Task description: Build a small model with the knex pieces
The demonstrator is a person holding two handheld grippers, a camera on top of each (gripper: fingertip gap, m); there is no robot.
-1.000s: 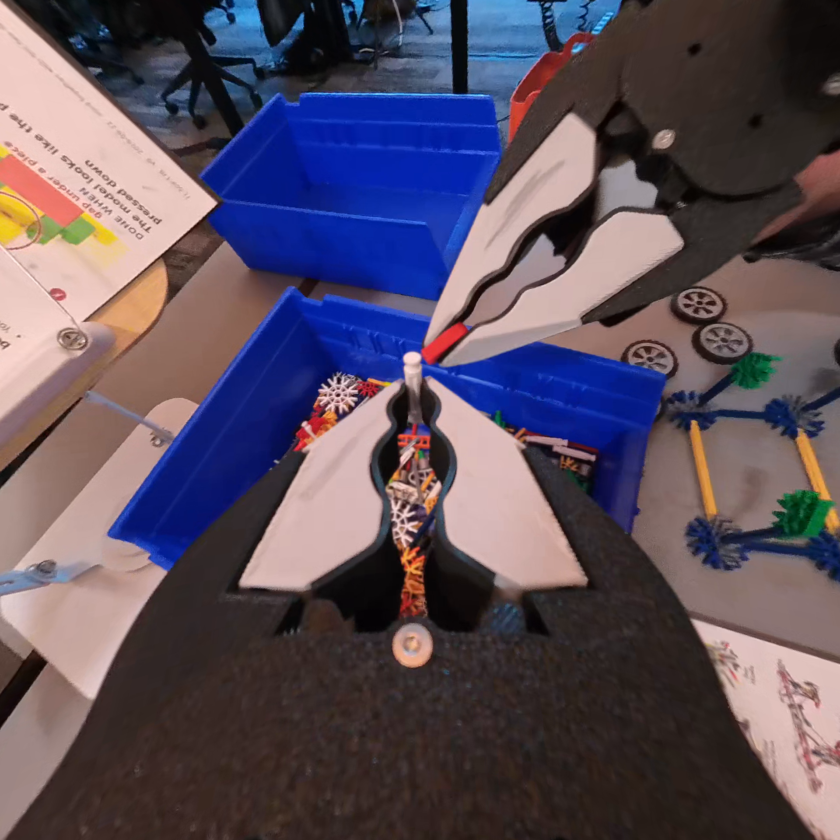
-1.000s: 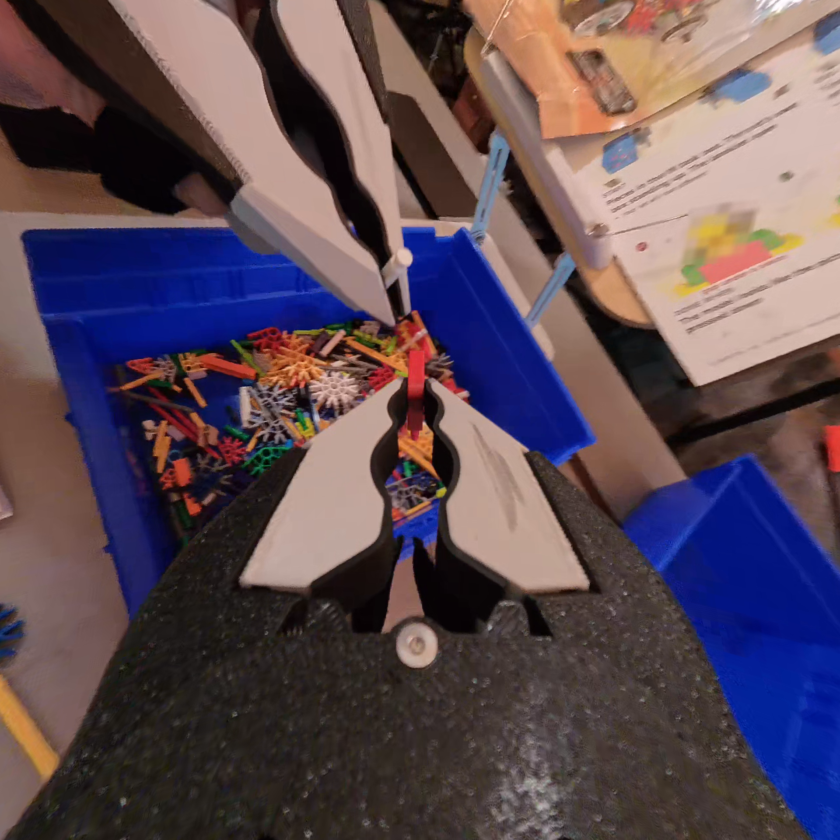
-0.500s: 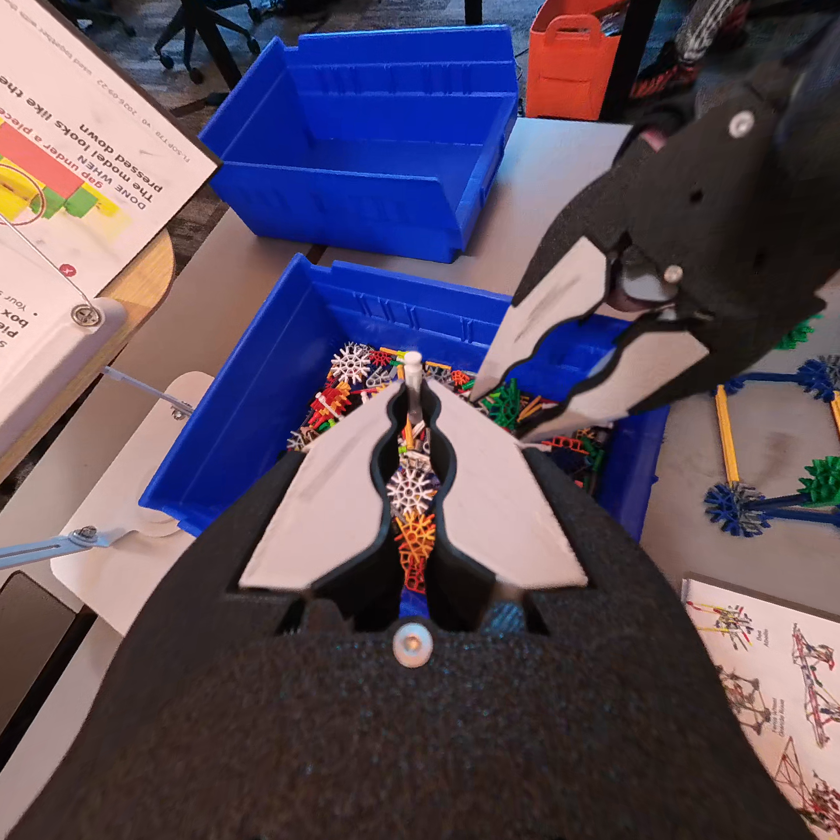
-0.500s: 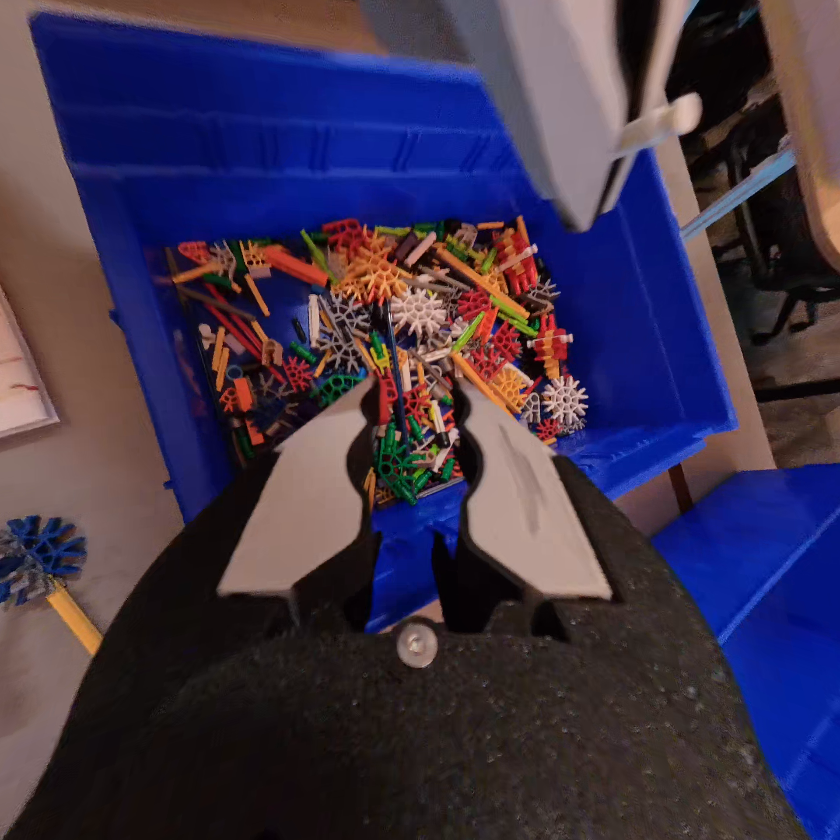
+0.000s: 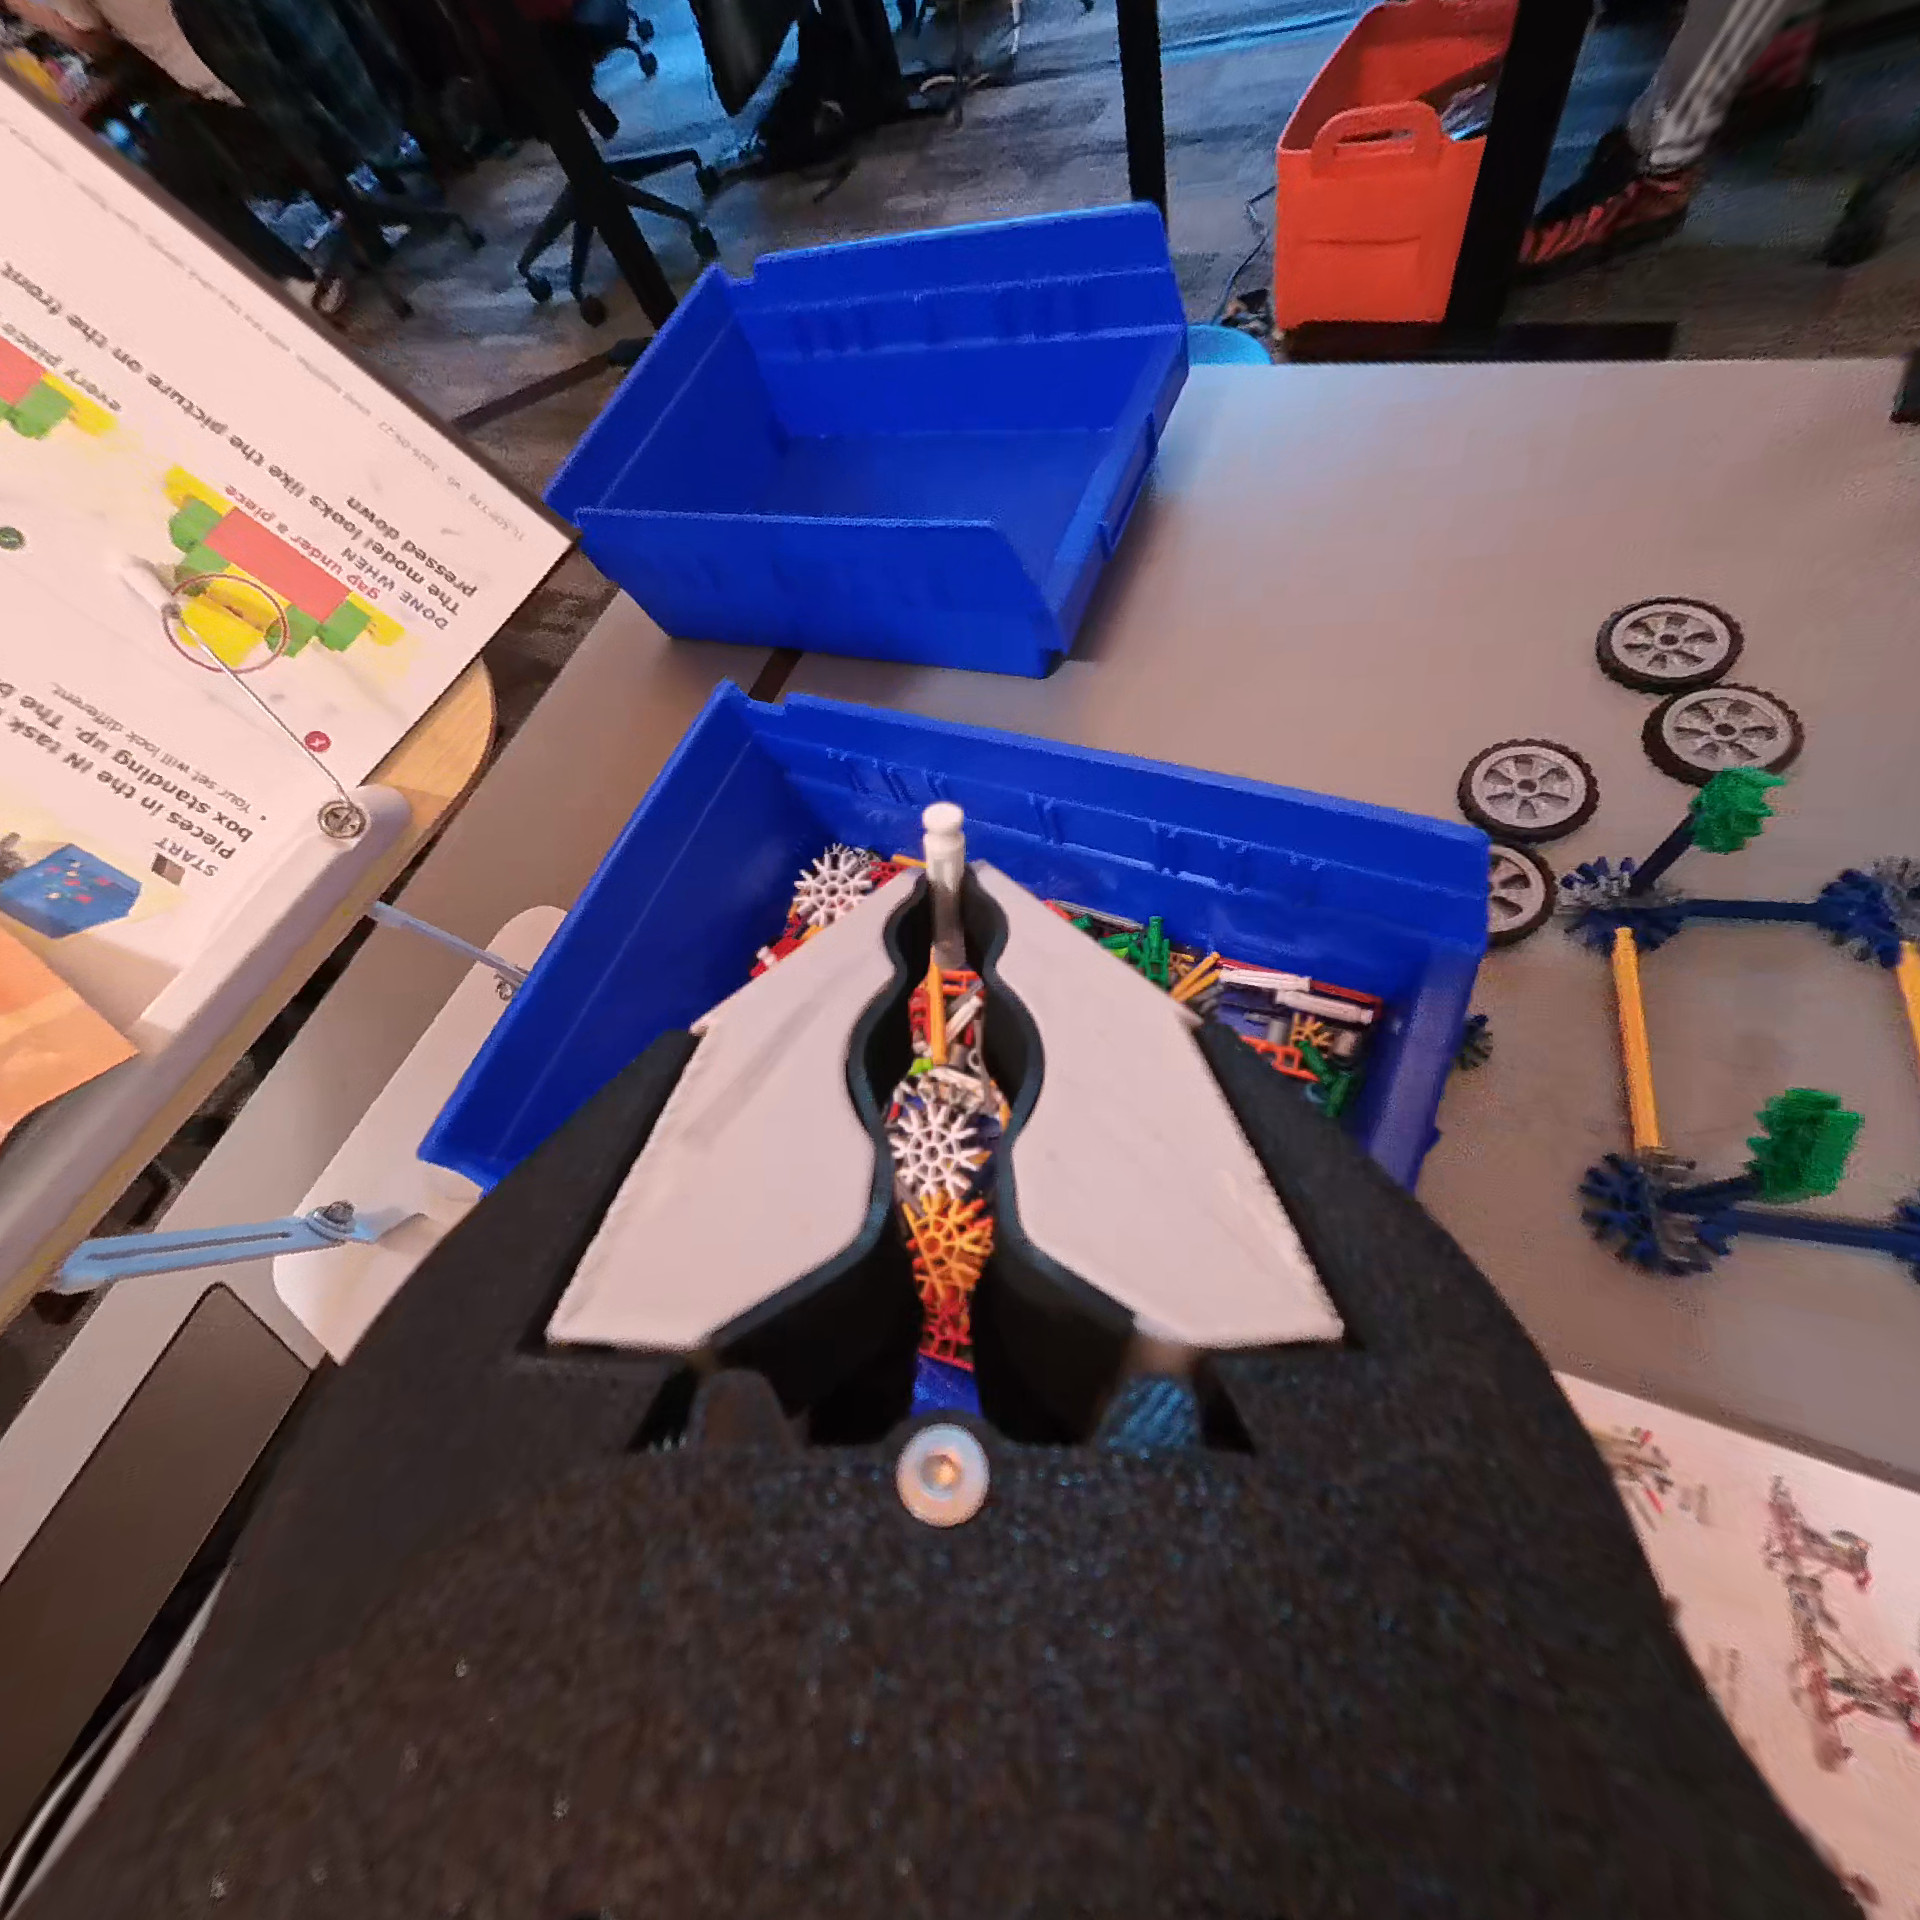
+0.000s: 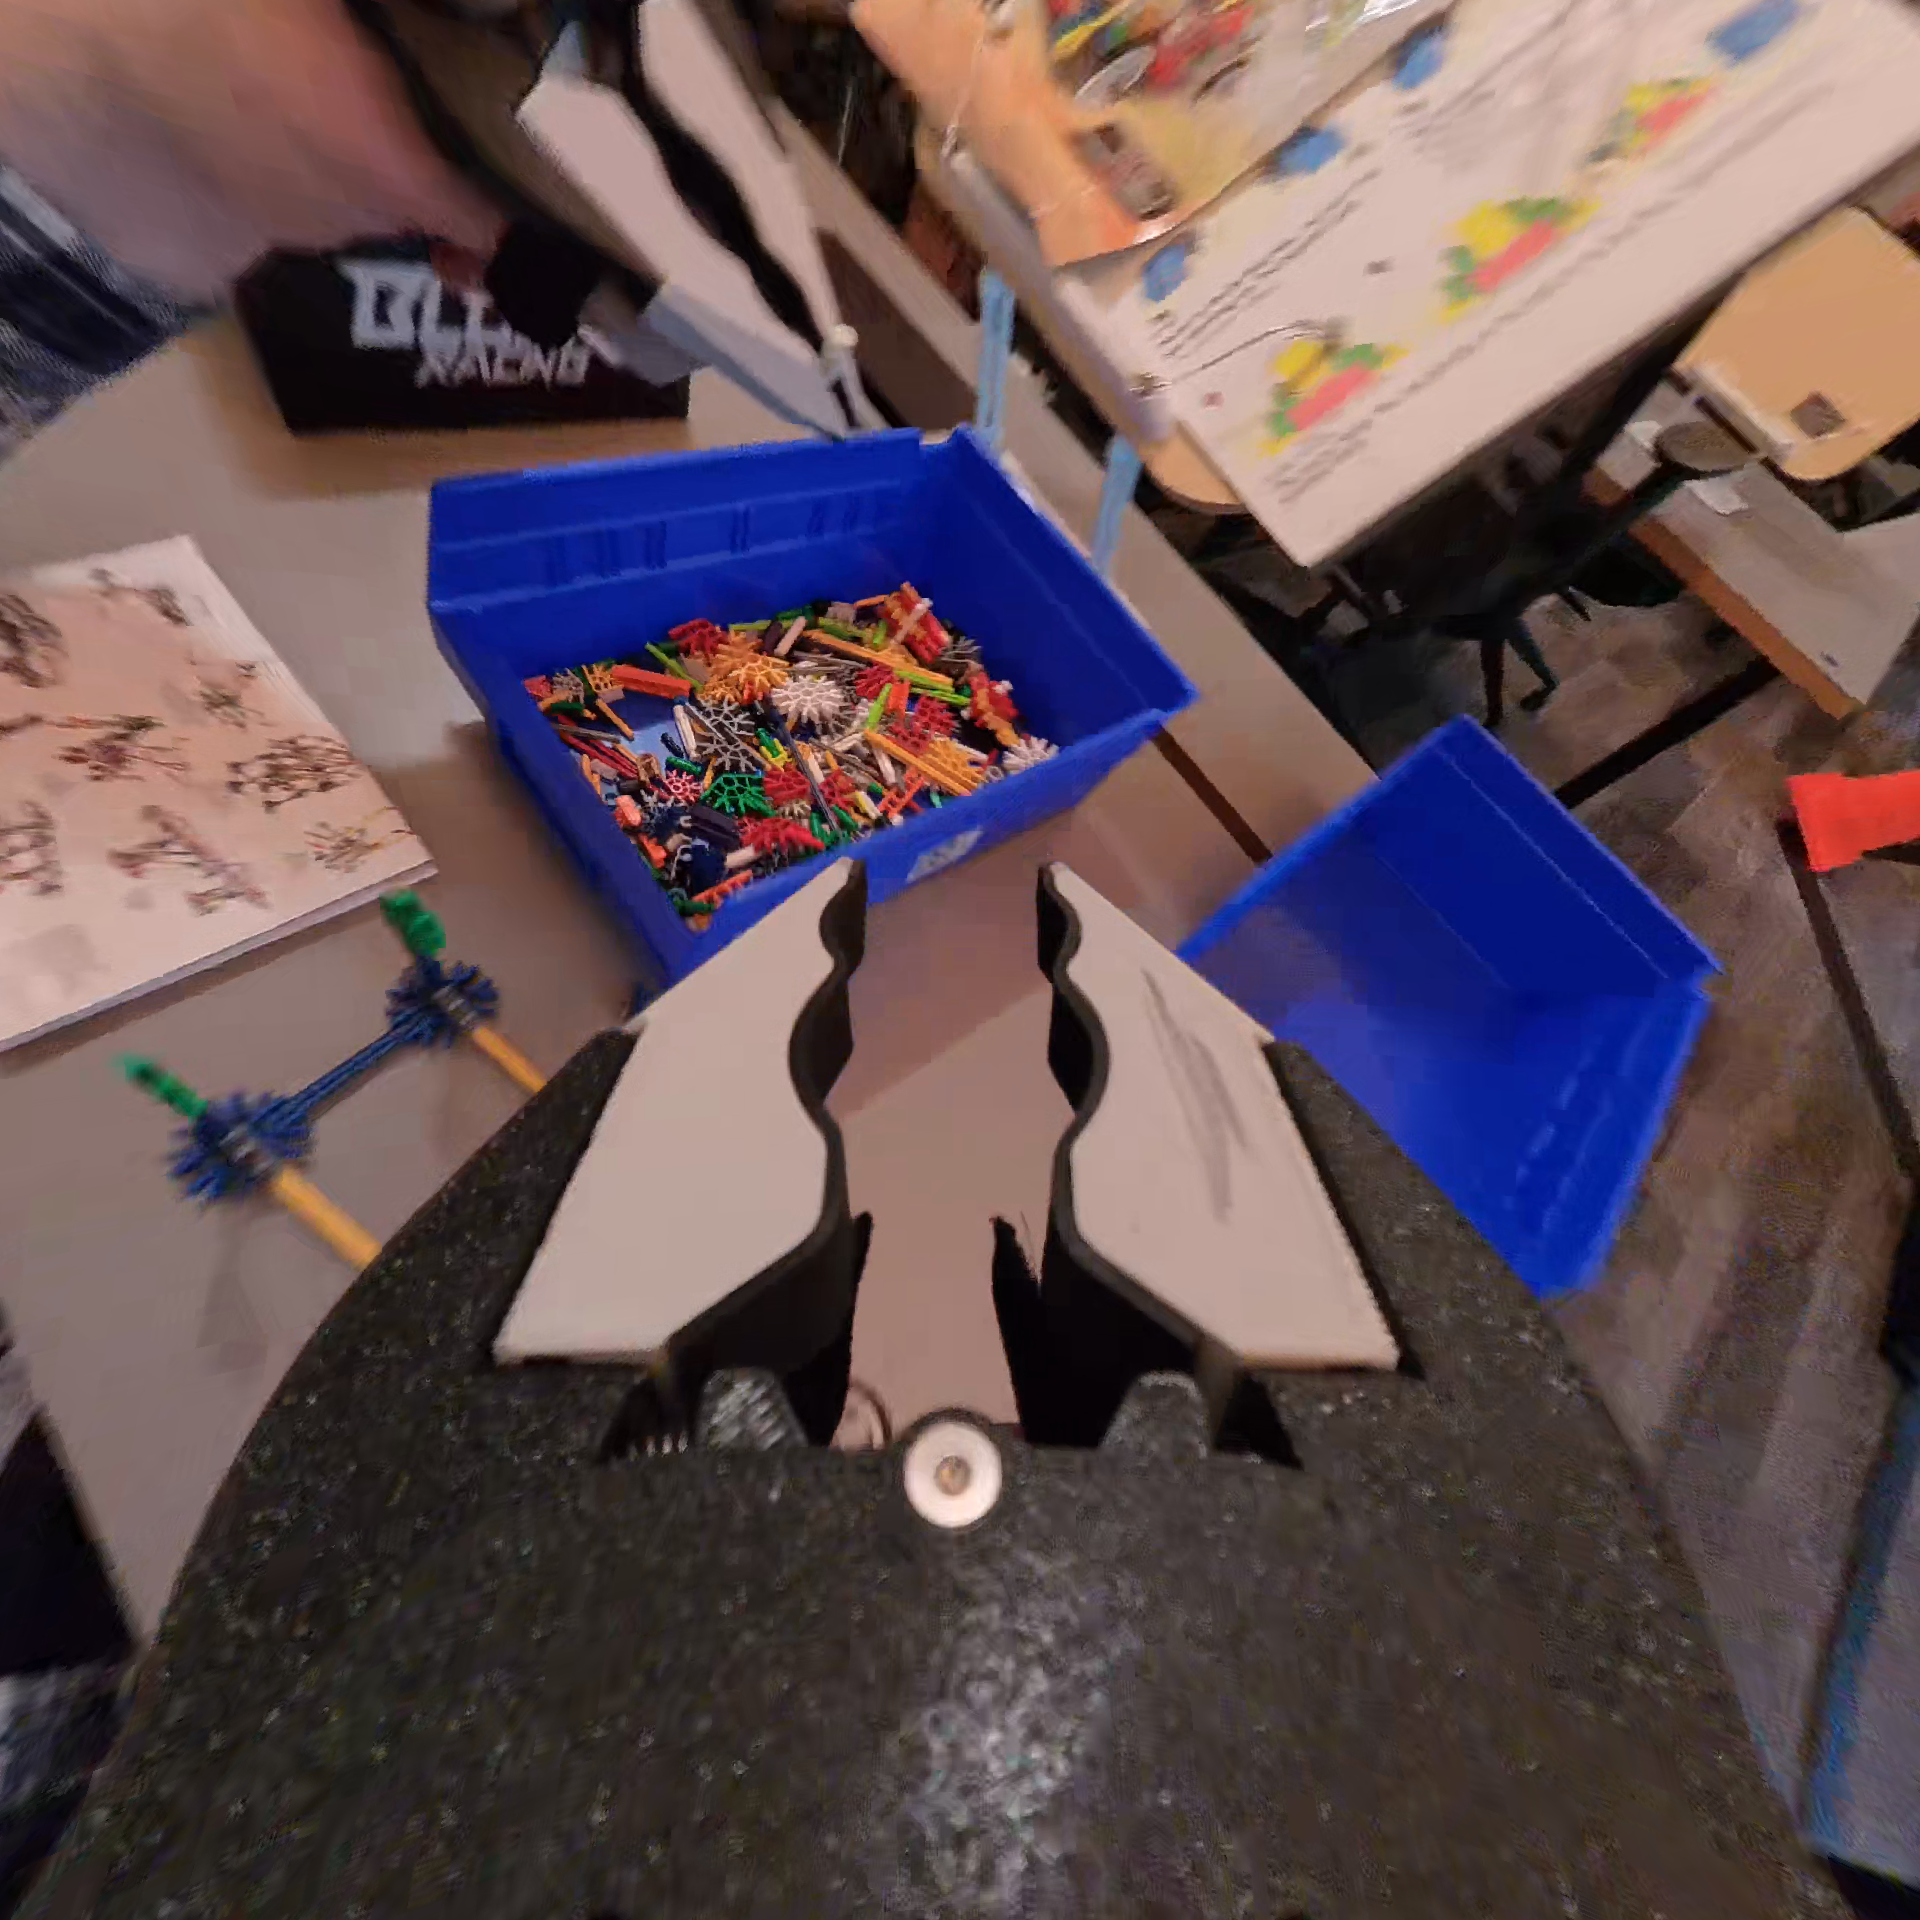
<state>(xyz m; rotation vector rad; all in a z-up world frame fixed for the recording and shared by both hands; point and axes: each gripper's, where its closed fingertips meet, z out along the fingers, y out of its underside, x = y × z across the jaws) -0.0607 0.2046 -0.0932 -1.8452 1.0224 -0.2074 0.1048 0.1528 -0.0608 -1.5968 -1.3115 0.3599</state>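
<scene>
My left gripper [image 5: 945, 883] is shut on a short white rod [image 5: 943, 847] that sticks out past its tips, held above a blue bin [image 5: 1143, 805] full of colourful rods and snowflake connectors. In the right wrist view the left gripper [image 6: 831, 384] shows at the top with the white rod [image 6: 837, 348] in its tips, above the same bin [image 6: 582, 582]. My right gripper [image 6: 951, 883] is open and empty, over bare table beside the bin.
An empty blue bin [image 5: 883, 488] stands behind the full one; it lies at the right in the right wrist view [image 6: 1455, 997]. A blue, yellow and green rod frame [image 5: 1745, 1029] and several grey wheels [image 5: 1662, 644] lie on the table. Instruction sheets [image 6: 156, 748] and a tilted board [image 5: 208, 582] flank the area.
My right gripper held a red piece near the white rod, then opened and pulled back away from the bin; the red piece is gone from it. My left gripper still holds the white rod.
</scene>
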